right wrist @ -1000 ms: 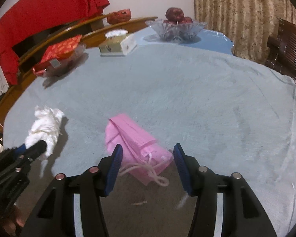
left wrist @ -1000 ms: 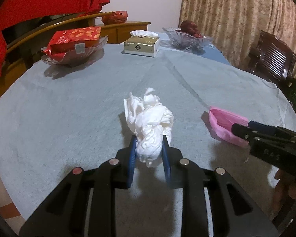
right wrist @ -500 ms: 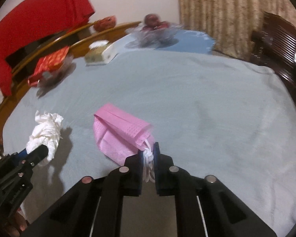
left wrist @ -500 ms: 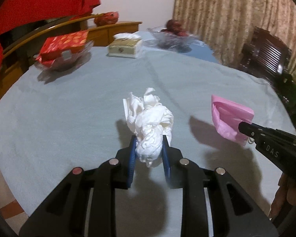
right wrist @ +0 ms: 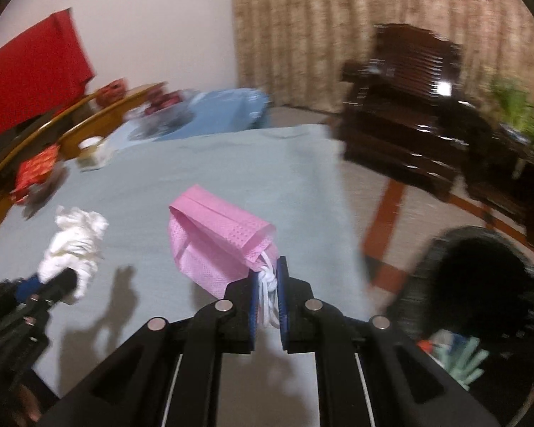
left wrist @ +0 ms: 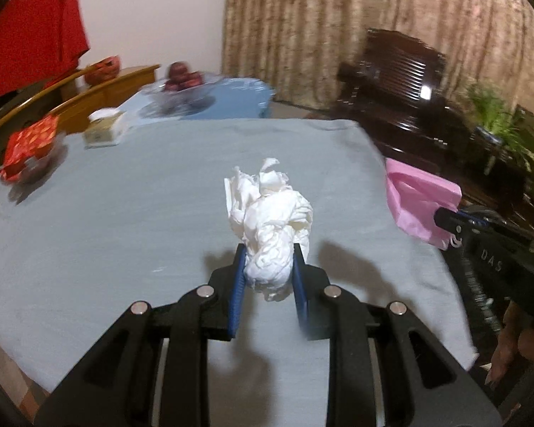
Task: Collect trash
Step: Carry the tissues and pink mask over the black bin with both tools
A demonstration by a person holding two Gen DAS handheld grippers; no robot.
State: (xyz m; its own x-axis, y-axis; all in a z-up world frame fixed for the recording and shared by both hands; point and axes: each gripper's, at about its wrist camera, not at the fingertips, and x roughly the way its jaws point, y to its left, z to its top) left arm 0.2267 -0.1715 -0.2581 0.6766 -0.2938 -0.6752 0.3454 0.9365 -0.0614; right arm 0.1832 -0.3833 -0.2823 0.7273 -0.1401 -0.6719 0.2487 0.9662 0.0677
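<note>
While both pieces of trash are held clear above the desk [left wrist: 124, 213], the carrying step is judged to be in hand. A crumpled tissue [left wrist: 272, 224] is clamped between the left tongs [left wrist: 268, 277], and a pink mask [right wrist: 219, 238] is pinched by its ear loops in the nearly closed right tongs [right wrist: 267, 284]. A dark bin [right wrist: 480, 284] is seen low to the right of the right tongs; a swing over its mouth is probably called for before release.
</note>
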